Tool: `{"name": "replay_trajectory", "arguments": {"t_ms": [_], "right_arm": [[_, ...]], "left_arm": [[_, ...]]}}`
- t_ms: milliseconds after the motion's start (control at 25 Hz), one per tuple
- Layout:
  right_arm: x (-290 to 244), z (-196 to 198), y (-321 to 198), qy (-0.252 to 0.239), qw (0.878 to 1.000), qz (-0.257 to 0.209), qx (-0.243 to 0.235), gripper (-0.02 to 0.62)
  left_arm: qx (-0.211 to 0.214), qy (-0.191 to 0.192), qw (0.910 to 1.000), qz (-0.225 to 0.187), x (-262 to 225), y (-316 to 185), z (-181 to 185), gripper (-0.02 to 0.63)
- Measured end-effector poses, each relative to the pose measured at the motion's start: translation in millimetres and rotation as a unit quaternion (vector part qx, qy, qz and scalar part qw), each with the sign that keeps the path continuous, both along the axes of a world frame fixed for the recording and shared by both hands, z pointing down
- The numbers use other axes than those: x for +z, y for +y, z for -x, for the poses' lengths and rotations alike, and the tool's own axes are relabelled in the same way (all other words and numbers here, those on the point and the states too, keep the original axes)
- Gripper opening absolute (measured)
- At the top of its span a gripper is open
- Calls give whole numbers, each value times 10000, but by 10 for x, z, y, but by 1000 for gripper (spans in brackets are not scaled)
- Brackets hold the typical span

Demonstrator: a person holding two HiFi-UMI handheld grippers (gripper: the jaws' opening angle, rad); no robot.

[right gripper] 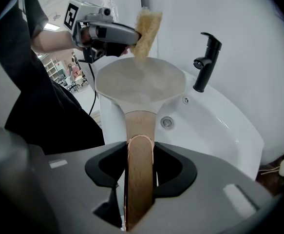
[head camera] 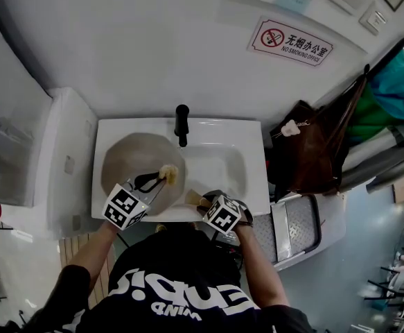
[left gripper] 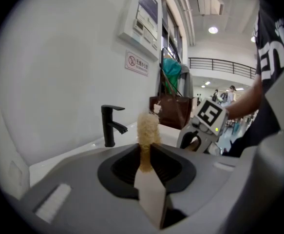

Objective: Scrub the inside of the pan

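Note:
A pale beige pan (head camera: 141, 159) is tilted over the left half of the white sink (head camera: 219, 134). Its wooden handle (right gripper: 140, 165) runs back between the jaws of my right gripper (right gripper: 138, 147), which is shut on it at the sink's front edge. My left gripper (left gripper: 149, 156) is shut on a yellowish scrubbing sponge (left gripper: 147, 128). In the right gripper view the sponge (right gripper: 147, 27) sticks out of the left gripper (right gripper: 132, 37) just above the pan's far rim (right gripper: 141, 84). From the head view the sponge (head camera: 168, 175) sits at the pan's right inner side.
A black faucet (head camera: 181, 124) stands at the back of the sink, and the drain (right gripper: 166, 122) lies below the pan. A brown bag (head camera: 316, 148) hangs to the right. A white wall with a no-smoking sign (head camera: 290, 41) is behind.

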State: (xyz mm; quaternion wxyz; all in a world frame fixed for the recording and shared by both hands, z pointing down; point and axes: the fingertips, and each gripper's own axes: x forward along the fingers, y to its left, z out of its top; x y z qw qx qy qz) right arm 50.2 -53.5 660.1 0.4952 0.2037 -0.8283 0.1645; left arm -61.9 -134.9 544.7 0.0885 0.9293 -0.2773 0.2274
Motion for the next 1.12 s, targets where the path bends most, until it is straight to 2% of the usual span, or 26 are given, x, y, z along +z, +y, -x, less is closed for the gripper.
{"name": "replay_trajectory", "arguments": {"t_ms": [280, 520, 800, 1120], "right_arm": [[-89, 26, 7, -45, 10000, 22, -86, 161], [-98, 21, 11, -41, 9999, 61, -128, 161], [-110, 25, 11, -10, 9998, 150, -137, 161], [-114, 25, 18, -5, 9997, 197, -163, 161]], "left_arm": [[956, -760, 9925, 86, 333, 101, -90, 63], [1521, -1027, 9829, 179, 564, 212, -188, 63], [1845, -1320, 9729, 458, 817, 330, -298, 63], [1876, -1336, 9712, 605, 917, 273, -420, 61]]}}
